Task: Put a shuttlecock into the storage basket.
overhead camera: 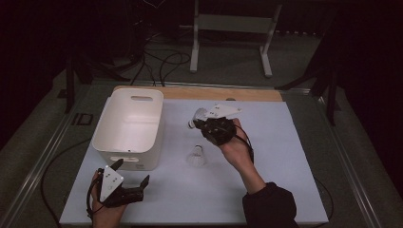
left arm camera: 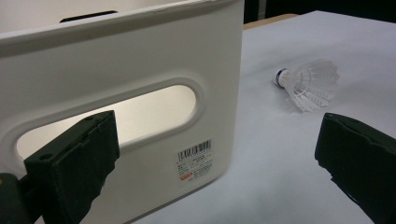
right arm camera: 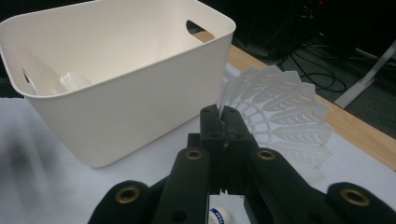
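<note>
Shuttlecock [right arm camera: 275, 107]: skirt edge pinched between closed right gripper [right arm camera: 223, 122] jaws.
Second shuttlecock [left arm camera: 308, 84]: on counter [left arm camera: 280, 154], beyond open left gripper [left arm camera: 217, 161] jaws.
Bin [left arm camera: 140, 70]: just ahead of left jaws.

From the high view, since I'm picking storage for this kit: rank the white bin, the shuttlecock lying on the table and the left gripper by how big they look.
1. white bin, by far the largest.
2. left gripper, though it sits nearest the camera, so it may look oversized.
3. shuttlecock lying on the table, the smallest.
</note>
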`<state>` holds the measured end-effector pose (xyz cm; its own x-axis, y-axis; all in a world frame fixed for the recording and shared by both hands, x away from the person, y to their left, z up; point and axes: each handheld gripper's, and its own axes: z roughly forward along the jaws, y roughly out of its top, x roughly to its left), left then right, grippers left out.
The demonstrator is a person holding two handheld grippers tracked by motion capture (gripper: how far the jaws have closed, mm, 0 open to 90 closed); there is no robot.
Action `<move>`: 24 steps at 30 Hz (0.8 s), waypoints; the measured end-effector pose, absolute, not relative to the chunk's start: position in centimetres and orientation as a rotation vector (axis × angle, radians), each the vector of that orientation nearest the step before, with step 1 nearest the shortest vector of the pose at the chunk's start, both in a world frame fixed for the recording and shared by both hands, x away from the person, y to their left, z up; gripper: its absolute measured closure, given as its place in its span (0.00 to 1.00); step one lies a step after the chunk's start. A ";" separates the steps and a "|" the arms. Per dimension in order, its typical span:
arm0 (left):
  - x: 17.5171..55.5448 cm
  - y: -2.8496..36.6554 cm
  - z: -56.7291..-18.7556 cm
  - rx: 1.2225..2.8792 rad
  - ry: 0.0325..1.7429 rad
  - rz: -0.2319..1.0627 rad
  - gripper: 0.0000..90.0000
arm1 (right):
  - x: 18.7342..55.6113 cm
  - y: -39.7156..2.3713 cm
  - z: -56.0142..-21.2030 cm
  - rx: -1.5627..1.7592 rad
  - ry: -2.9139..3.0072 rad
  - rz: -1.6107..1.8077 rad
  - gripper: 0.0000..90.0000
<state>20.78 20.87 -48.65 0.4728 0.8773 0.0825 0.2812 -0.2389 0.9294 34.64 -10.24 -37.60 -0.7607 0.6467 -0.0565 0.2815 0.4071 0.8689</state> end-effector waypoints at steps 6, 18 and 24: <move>20.8 20.9 -48.6 1.765 0.987 0.783 0.01 | 34.7 -9.9 -37.4 0.790 2.281 1.307 0.99; 20.8 20.8 -48.7 1.761 0.986 0.782 0.01 | 34.8 -9.3 -37.0 0.782 2.276 1.324 0.99; 20.8 20.8 -48.7 1.761 0.986 0.782 0.00 | 34.8 -8.9 -36.7 0.778 2.276 1.333 0.99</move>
